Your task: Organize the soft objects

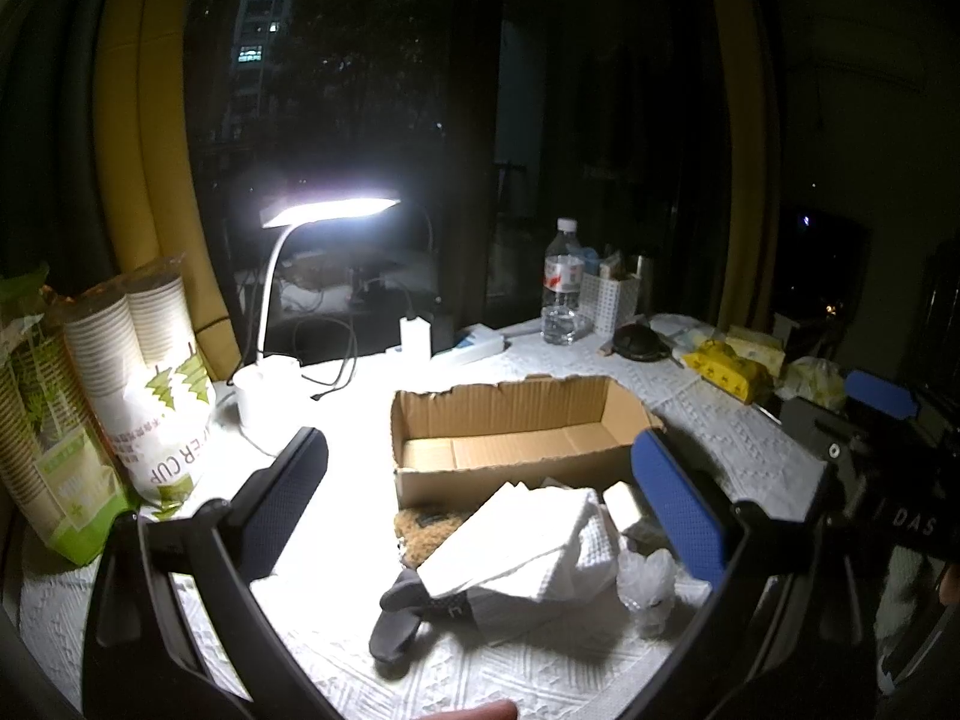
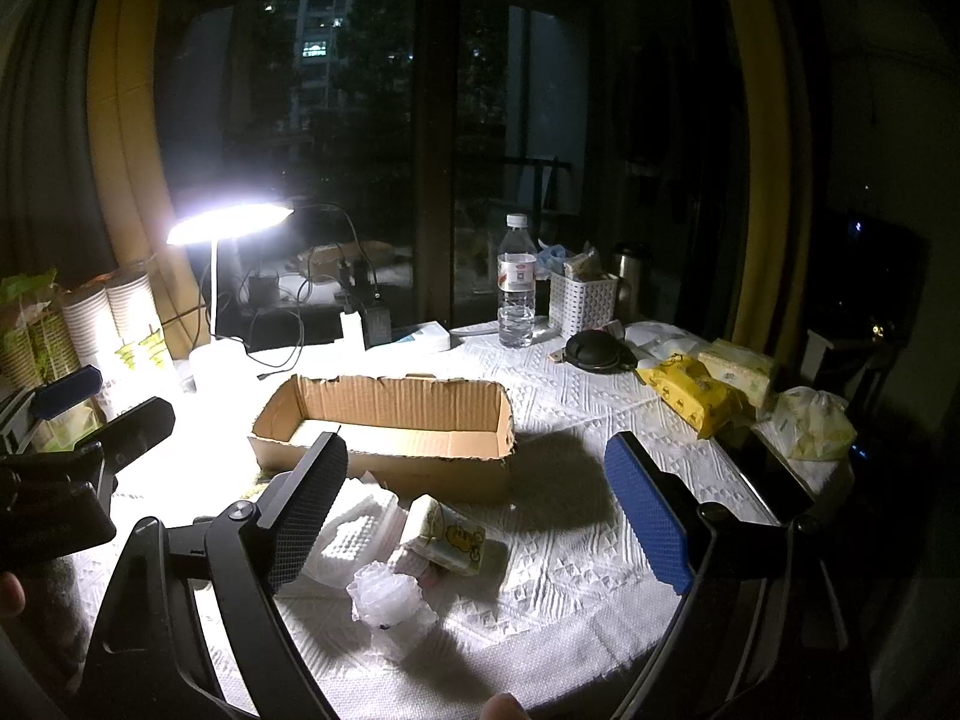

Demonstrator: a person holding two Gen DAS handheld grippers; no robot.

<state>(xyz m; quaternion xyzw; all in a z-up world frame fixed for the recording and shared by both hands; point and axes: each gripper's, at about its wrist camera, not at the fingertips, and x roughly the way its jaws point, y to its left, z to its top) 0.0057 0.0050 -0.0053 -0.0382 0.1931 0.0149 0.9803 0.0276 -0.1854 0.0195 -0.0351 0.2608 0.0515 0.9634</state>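
Both spread wide, grasping nothing — left hand-held gripper [image 1: 480,510] above the folded white towel [image 1: 528,546] and dark sock [image 1: 414,606]; right hand-held gripper [image 2: 480,516] over the small tissue pack [image 2: 447,537] and crumpled plastic bag [image 2: 384,597]. All heaped on the surface [image 2: 588,540] just before the open cardboard box [image 2: 390,420] — beside a lit desk lamp [image 1: 330,210].

brown cardboard box [image 2: 384,420], white embossed tablecloth [image 2: 570,540], yellow tissue pack [image 2: 690,390]
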